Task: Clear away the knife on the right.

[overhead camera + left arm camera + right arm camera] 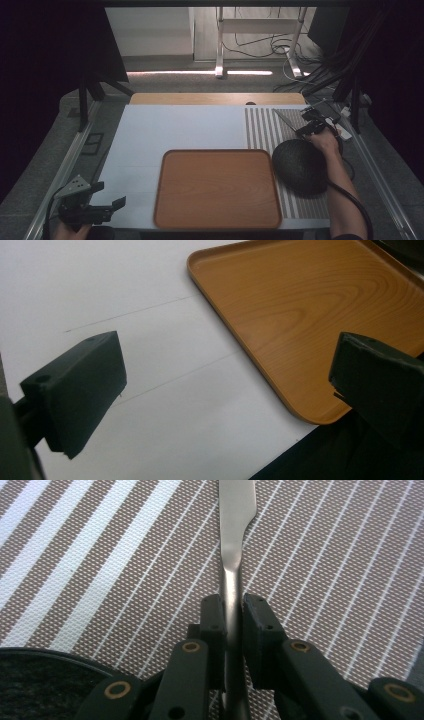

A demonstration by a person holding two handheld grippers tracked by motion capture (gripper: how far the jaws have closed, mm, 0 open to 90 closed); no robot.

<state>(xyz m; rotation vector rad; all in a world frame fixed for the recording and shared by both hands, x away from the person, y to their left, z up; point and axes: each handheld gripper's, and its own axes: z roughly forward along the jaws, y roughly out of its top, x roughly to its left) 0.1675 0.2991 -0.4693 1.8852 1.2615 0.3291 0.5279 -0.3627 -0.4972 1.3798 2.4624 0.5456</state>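
A flat metal knife [236,530] is clamped by its handle between the jaws of my right gripper [233,605], and its blade points away over a brown-and-white striped placemat [125,555]. From above, the knife [286,120] slants across the placemat's [260,127] far right part, with my right gripper [303,131] shut on its near end. A dark round plate [300,167] lies on the placemat just in front of that hand. My left gripper [111,195] hovers open and empty at the table's near left corner, left of a wooden tray [165,165].
The empty wooden tray [240,330] sits at the front centre of a white table cover [165,127]. The dark plate's rim [40,680] lies close to my right gripper. Beyond the table are metal frame legs and cables on the floor.
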